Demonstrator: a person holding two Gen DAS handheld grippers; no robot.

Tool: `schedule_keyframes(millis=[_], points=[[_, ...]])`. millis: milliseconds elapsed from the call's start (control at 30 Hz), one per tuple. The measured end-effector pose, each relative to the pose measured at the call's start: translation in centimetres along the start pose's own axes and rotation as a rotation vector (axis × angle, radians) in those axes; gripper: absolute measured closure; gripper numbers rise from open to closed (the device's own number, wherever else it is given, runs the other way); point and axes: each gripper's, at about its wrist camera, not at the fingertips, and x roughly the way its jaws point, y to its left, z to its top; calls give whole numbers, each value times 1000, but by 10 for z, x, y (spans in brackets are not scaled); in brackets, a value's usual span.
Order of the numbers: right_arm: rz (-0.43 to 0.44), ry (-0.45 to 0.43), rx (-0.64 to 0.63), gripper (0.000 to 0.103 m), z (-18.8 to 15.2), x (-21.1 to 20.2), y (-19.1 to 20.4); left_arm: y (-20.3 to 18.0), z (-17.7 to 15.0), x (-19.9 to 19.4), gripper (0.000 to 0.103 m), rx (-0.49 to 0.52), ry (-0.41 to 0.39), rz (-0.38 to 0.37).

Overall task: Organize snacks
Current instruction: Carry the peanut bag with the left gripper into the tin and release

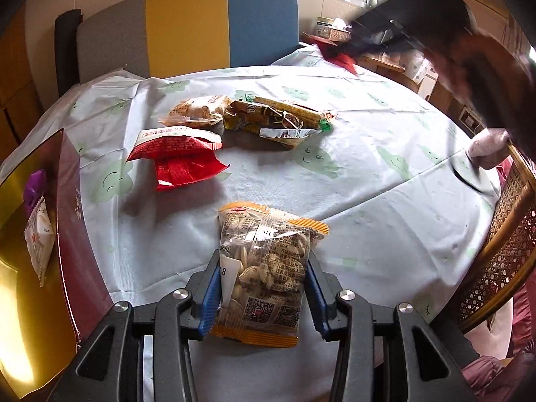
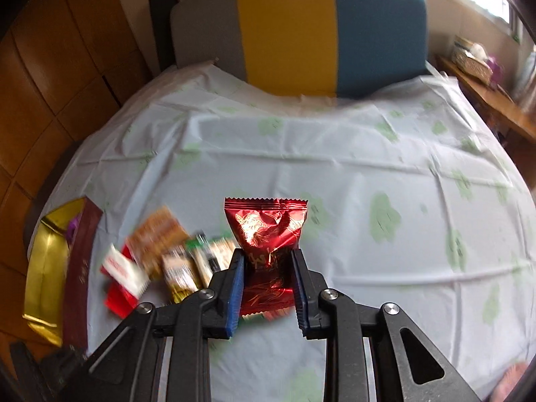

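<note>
The left tool [image 1: 263, 288] pinches a clear seed packet with orange ends [image 1: 268, 268] low in the middle of its frame, above the pale surface [image 1: 385, 201]. Beyond it, left of centre, lie a red and white packet [image 1: 177, 154] and, further up, a heap of tan and green packets [image 1: 248, 117]. At the left edge an open gold-lined box [image 1: 67, 234] holds a white sachet [image 1: 38, 234]. The right tool [image 2: 268, 278] grips a shiny red foil packet [image 2: 268, 231] at lower centre of its frame, clear of the cloth; the heap is blurred at lower left
</note>
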Motion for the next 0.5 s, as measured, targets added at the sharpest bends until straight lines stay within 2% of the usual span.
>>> schedule_keyframes(millis=[200,500], points=[[27,153,30,77,-40,34,-16,0,3,2,57,-15,6,9],[22,203,50,73,-44,57,-21,0,3,1,58,-23,3,17]])
